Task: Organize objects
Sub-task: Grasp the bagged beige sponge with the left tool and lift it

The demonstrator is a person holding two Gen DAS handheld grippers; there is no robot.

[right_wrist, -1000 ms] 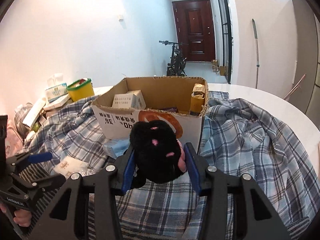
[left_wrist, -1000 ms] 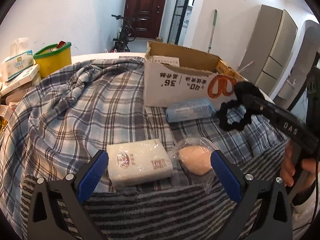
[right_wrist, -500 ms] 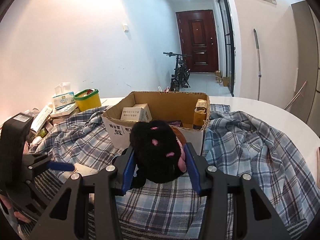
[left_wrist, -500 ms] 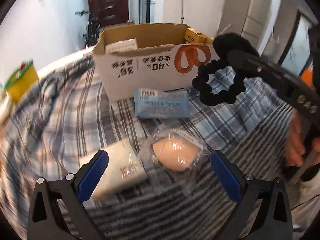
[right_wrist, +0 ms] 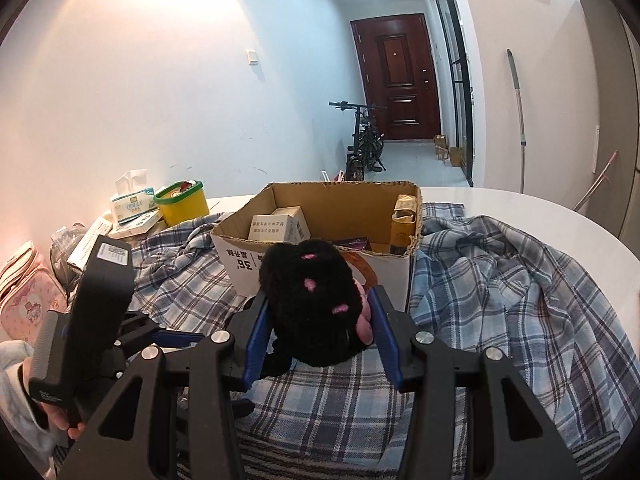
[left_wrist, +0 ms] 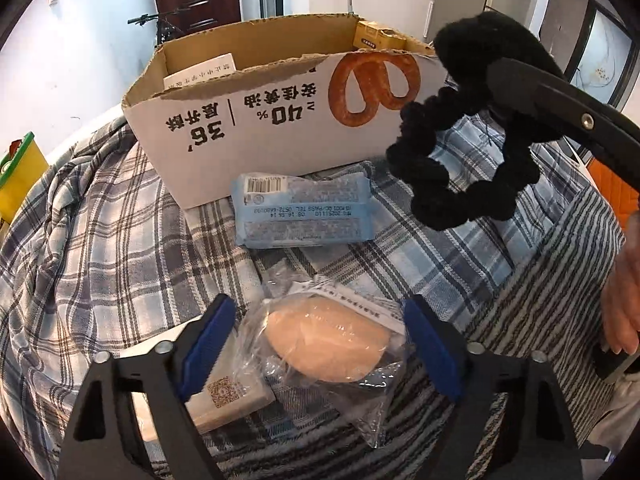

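1. The right gripper [right_wrist: 318,330] was seen clamped on a black plush toy [right_wrist: 310,300], which was held in the air just short of the cardboard box [right_wrist: 320,240]. A black scrunchie-like loop [left_wrist: 460,168] was seen dangling beneath the toy.

2. A snag was judged likely: if the toy were carried low over the box's torn front rim, the loop could be caught on the cardboard and the light box dragged or tipped.

3. The left gripper [left_wrist: 320,344] was held wide open, its jaws set to either side of a peach-coloured puff in a clear bag [left_wrist: 328,340], which lay on the checked cloth [left_wrist: 100,260]. Whether the pads touched the bag could not be told.

4. A poor grasp was judged possible there: the slippery film might be pinched instead of the puff, and the bag could slide out.

5. A white packet [left_wrist: 228,392] lay touching the bag, partly under the left jaw, and could be nipped or shoved along with it.

6. A blue wipes pack [left_wrist: 304,210] lay against the box's front wall, not yet put away.
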